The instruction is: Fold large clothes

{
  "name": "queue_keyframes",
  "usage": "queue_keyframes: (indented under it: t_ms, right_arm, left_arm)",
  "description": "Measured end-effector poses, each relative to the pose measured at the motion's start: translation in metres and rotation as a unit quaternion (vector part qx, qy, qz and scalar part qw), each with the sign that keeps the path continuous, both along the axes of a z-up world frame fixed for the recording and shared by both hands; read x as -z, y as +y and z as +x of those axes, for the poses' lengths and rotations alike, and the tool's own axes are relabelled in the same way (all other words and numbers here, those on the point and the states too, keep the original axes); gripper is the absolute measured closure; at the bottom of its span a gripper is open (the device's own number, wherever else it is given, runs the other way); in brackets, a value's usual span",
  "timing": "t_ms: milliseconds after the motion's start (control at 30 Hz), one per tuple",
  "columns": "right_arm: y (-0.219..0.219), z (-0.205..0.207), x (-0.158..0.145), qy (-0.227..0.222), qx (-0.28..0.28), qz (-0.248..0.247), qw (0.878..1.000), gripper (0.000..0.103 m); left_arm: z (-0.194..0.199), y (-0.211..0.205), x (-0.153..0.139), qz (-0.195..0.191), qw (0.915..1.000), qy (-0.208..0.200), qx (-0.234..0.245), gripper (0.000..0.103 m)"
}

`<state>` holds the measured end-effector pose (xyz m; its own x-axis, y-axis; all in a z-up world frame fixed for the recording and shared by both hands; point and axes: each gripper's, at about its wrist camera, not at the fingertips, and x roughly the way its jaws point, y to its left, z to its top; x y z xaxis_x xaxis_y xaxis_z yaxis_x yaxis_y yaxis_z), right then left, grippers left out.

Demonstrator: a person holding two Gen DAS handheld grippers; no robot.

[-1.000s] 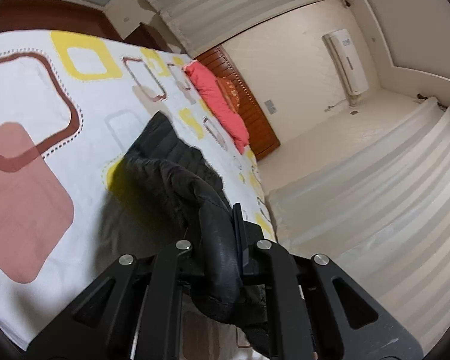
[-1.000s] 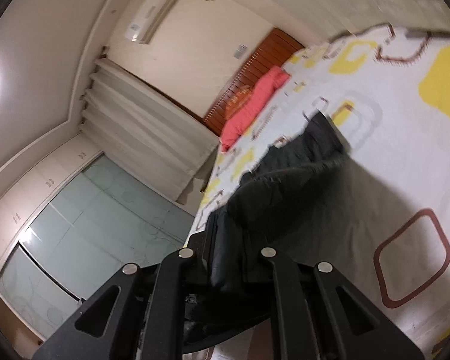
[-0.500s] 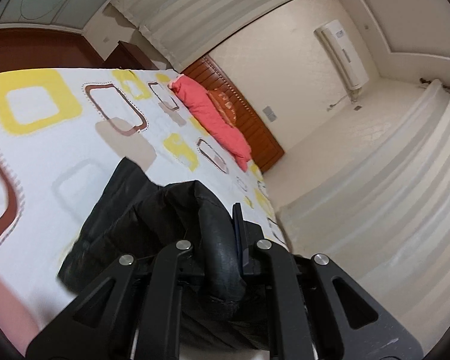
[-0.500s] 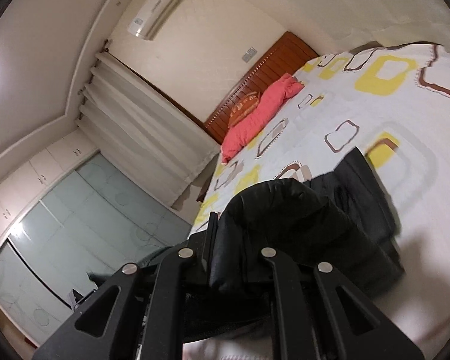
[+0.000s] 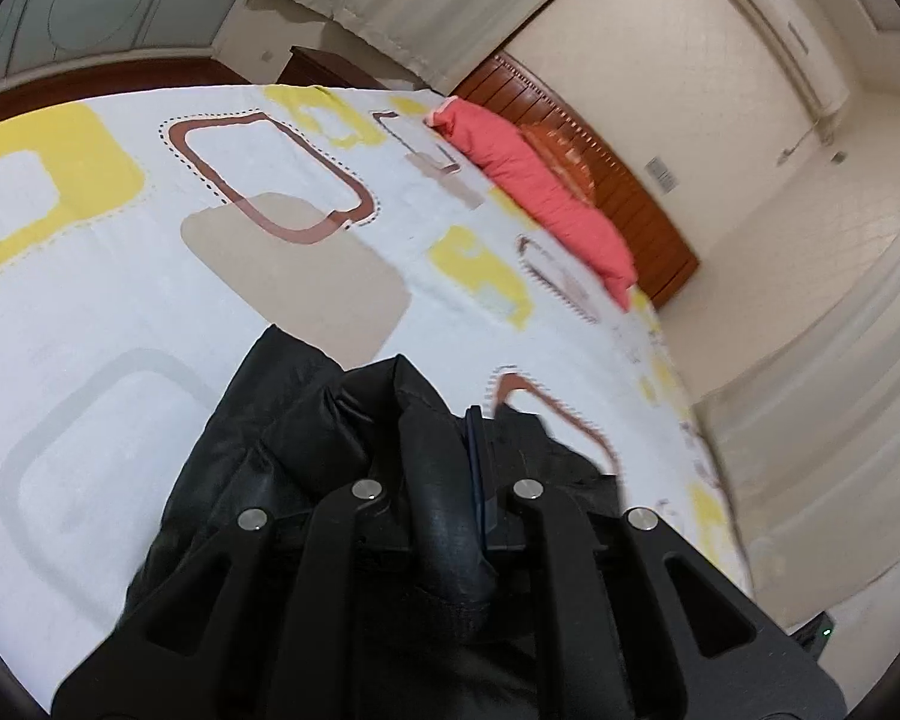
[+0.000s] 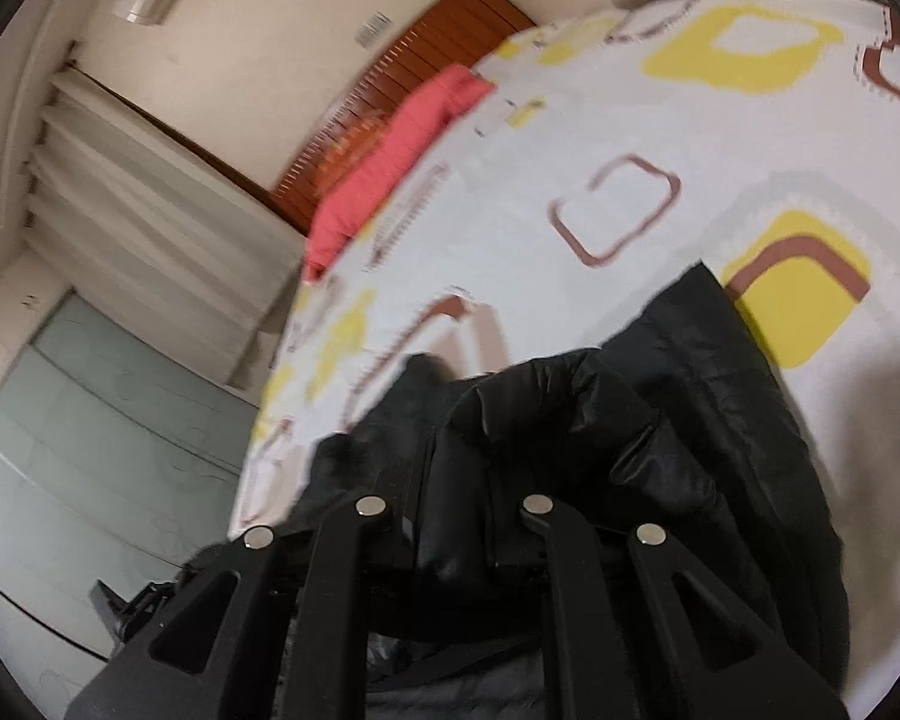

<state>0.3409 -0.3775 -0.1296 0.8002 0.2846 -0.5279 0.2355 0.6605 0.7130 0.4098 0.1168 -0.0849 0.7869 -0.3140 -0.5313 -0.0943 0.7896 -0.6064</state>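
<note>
The left hand-held gripper [image 5: 459,468], black with silver rivets on its linkage, is clenched on a thick fold of a black, glossy quilted padded jacket [image 5: 306,438]. The pinched fold bulges up between the two fingers and over them, hiding most of the tips; a thin dark-blue pad edge shows just to the right of the fold. From the grip the jacket spreads down and to the left, its far edge lying on the bed just ahead of the fingers.

The right hand-held gripper [image 6: 456,504], of the same black build, is likewise clamped shut on another bunch of the same jacket [image 6: 708,396]. Here the puffed fabric mounds up between and above the fingers and trails off to the right, where a flat panel of it rests on the bed.

Under the jacket lies a white bedsheet printed with yellow, brown and grey rounded squares [image 5: 150,276], which covers the bed in both views. Well beyond the jacket, at the head of the bed, sits a long coral-red pillow [image 5: 540,192] against a reddish-brown slatted wooden headboard [image 5: 624,180]. Pale pleated curtains [image 6: 138,192] and a white wall-mounted air conditioner [image 5: 786,24] stand farther off; the right view is blurred
</note>
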Motion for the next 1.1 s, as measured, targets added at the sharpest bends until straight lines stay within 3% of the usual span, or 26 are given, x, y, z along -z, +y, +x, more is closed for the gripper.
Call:
queue_keyframes:
  t_ms: [233, 300, 333, 367, 467, 500, 600, 700, 800, 933, 1100]
  right_arm:
    - [0.003, 0.02, 0.023, 0.014, -0.004, -0.004, 1.0, 0.082]
    - [0.002, 0.017, 0.018, 0.008, -0.008, 0.007, 1.0, 0.071]
    - [0.001, 0.016, 0.016, 0.002, -0.009, 0.015, 1.0, 0.058]
    - [-0.001, 0.013, 0.011, -0.011, -0.01, 0.027, 1.0, 0.041]
    - [-0.003, -0.005, -0.006, -0.051, -0.002, 0.033, 0.998, 0.032]
    - [-0.002, -0.012, -0.012, -0.059, -0.007, 0.033, 0.998, 0.032]
    - [0.005, -0.029, -0.021, -0.067, -0.015, 0.016, 0.997, 0.032]
    - [0.024, -0.036, -0.024, -0.057, -0.025, -0.038, 0.997, 0.032]
    - [0.043, -0.022, -0.022, -0.016, -0.038, -0.098, 0.994, 0.033]
    - [0.068, 0.016, -0.022, 0.027, -0.054, -0.167, 0.984, 0.044]
    - [0.103, 0.074, -0.01, 0.069, -0.08, -0.269, 0.957, 0.045]
  left_arm:
    - [0.03, -0.006, 0.031, 0.026, 0.9992, 0.029, 0.003, 0.091]
    - [0.032, -0.005, 0.032, 0.02, 0.9994, 0.028, 0.007, 0.087]
    - [0.028, -0.003, 0.028, 0.014, 0.9996, 0.02, 0.012, 0.084]
    - [0.027, -0.002, 0.026, 0.006, 0.9997, 0.016, 0.019, 0.073]
    - [0.015, 0.004, 0.012, -0.03, 0.9992, -0.004, 0.026, 0.023]
    - [0.008, 0.008, 0.007, -0.039, 0.999, -0.016, 0.018, 0.018]
    - [-0.01, 0.018, -0.006, -0.049, 0.9983, -0.029, 0.012, 0.018]
    - [-0.018, 0.016, -0.004, -0.035, 0.9992, -0.011, 0.016, 0.018]
    - [-0.009, -0.001, 0.001, 0.022, 0.9991, 0.008, 0.037, 0.018]
    - [0.023, -0.031, 0.003, 0.081, 0.9946, 0.032, 0.057, 0.023]
    - [0.06, -0.062, 0.01, 0.147, 0.9868, 0.042, 0.052, 0.024]
